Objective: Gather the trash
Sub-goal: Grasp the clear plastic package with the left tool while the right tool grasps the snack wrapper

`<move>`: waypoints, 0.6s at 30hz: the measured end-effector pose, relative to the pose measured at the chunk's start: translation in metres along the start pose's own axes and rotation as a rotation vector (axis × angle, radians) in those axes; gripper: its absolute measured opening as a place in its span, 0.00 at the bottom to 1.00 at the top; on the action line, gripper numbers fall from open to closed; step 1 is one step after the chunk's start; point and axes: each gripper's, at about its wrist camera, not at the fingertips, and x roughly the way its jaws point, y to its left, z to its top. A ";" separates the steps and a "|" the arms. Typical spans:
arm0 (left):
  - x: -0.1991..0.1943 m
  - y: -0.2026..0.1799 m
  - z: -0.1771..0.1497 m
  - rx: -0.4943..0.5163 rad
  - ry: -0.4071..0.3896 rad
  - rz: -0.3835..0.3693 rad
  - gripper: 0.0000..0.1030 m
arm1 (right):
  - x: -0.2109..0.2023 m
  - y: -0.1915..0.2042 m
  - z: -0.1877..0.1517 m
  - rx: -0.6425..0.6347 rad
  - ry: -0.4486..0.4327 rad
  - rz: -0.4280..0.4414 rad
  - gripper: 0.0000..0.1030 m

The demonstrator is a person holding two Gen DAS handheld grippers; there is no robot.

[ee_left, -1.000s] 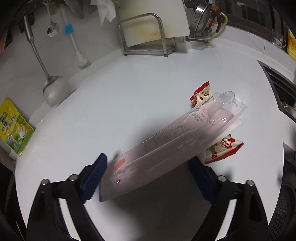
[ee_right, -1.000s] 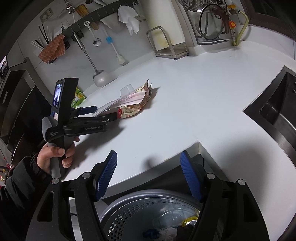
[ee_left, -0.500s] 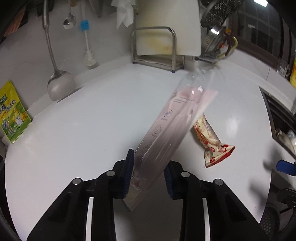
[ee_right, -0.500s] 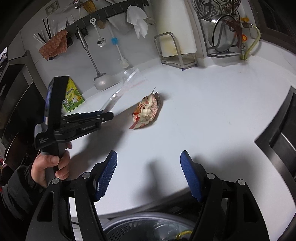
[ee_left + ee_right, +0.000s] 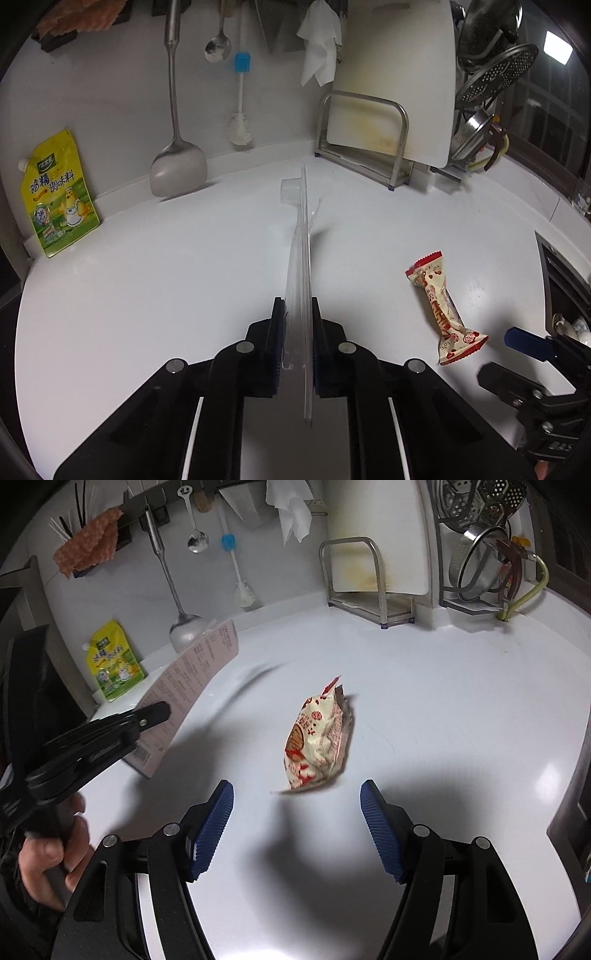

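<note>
Left claw [image 5: 297, 339] clamped on blister pack [image 5: 301, 266]; right claw [image 5: 297, 825], open, is best centred over snack wrapper [image 5: 317, 738] before closing.

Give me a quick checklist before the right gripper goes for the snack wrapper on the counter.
1. Left gripper shut on the blister pack, which is lifted off the counter: ok.
2. Right gripper open, nothing between its pads: ok.
3. Snack wrapper lies ahead of the open jaws, not yet between them: ok.
4. White counter bare around the wrapper: ok.
5. Blister pack out of the right gripper's path, off to its left: ok.
6. Bin position: cannot tell.
</note>
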 end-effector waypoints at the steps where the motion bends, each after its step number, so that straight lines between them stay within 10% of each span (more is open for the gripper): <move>1: 0.000 0.002 0.000 -0.005 0.000 0.000 0.12 | 0.005 0.002 0.004 0.001 0.007 -0.024 0.66; 14: -0.003 0.011 0.000 -0.034 -0.009 0.021 0.12 | 0.054 0.006 0.019 -0.005 0.090 -0.175 0.65; 18: -0.005 0.012 0.001 -0.036 -0.018 0.030 0.12 | 0.060 0.008 0.021 -0.018 0.107 -0.176 0.49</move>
